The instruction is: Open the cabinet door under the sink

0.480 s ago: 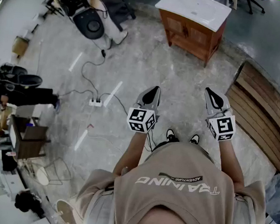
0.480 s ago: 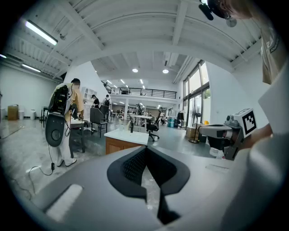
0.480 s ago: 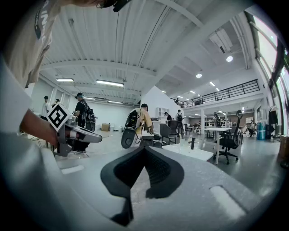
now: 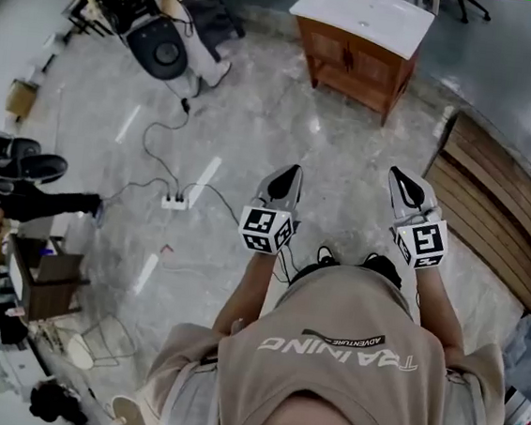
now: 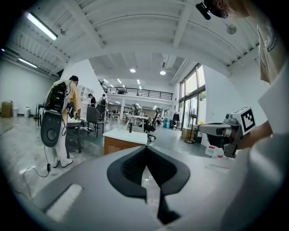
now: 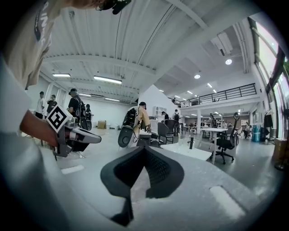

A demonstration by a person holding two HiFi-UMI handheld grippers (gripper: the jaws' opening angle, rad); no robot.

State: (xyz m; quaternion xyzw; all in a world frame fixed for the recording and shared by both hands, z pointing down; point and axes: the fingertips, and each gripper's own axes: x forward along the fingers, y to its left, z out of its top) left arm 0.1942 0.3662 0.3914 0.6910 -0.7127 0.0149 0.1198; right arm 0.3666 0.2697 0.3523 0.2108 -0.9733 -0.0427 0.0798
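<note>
The wooden sink cabinet with its white basin top stands far ahead at the top of the head view, its doors closed. It shows small beyond the jaws in the left gripper view as the cabinet, and in the right gripper view only its white top is seen. My left gripper and right gripper are held side by side at waist height, well short of the cabinet. Both are shut with nothing between their jaws.
A power strip with cables lies on the floor left of my path. A person with a backpack machine stands at the upper left. A wooden platform lies to the right. Boxes and clutter line the left edge.
I have stepped forward: the floor, power strip and clutter have slid down and left in the head view. Both grippers keep the same pose, shut.
</note>
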